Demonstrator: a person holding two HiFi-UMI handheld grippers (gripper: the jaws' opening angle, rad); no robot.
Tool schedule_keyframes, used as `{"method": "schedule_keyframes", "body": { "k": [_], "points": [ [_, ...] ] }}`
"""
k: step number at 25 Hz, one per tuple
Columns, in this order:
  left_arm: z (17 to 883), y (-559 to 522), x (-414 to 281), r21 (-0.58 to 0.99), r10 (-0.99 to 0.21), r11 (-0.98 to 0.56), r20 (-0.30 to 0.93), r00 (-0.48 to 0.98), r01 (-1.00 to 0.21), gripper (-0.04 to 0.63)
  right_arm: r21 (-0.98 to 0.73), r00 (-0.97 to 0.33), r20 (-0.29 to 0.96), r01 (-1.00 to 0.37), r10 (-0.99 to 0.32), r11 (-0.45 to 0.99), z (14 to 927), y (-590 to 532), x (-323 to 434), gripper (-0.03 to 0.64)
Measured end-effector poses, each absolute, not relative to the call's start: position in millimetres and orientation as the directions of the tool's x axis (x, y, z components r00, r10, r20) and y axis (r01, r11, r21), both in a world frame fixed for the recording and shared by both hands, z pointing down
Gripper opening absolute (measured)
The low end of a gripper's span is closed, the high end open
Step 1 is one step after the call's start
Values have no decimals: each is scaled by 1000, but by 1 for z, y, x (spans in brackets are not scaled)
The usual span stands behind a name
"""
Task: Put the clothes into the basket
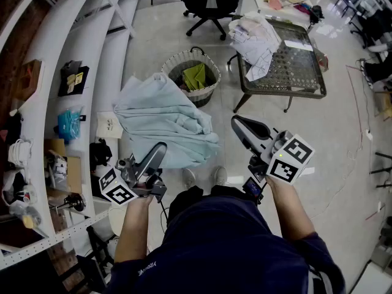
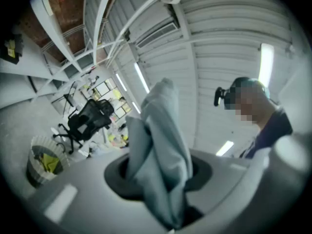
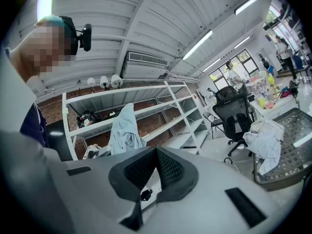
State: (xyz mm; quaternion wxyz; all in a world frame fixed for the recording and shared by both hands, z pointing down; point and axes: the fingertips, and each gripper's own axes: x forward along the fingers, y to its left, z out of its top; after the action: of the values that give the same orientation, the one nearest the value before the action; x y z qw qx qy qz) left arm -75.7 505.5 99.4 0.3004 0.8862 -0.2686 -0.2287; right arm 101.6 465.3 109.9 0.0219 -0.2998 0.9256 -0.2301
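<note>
Light-blue garment (image 1: 164, 120) hangs bunched in the air from the left gripper (image 1: 160, 150), whose fingers are clamped on a fold of it, above the floor and short of the wicker basket (image 1: 173, 62). That basket stands on the floor beside the mesh table (image 1: 294, 66) and holds a green cloth (image 1: 195, 76), while a heap of white clothes (image 1: 254, 34) lies on the table's corner. Just right of the garment, the right gripper (image 1: 237, 124) has its fingers together with nothing between them.
</note>
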Motion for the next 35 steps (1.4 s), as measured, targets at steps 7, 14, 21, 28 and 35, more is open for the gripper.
{"method": "schedule_keyframes", "body": {
  "k": [7,14,21,28,35],
  "points": [
    [104,503,-71,663,-631,-663,-242,737,-349,141,-439,-826,88,-534,-557,723,112,461,106,6],
    [105,498,-56,658,-666,-643,-226,711,-393,141,-469,-824,61,-522,-563,713,112,445,140,8],
    [118,468,-53,669,-701,-614,-220,678,-418,141,-486,-830,84,-517,-551,705,130,419,157,8],
    [131,431,-67,675,-700,-609,-211,682,-417,141,-500,-830,104,-520,-548,693,142,381,142,8],
    [142,364,-106,679,-693,-609,-204,691,-410,141,-517,-825,118,-527,-553,675,155,320,105,8]
  ]
}}
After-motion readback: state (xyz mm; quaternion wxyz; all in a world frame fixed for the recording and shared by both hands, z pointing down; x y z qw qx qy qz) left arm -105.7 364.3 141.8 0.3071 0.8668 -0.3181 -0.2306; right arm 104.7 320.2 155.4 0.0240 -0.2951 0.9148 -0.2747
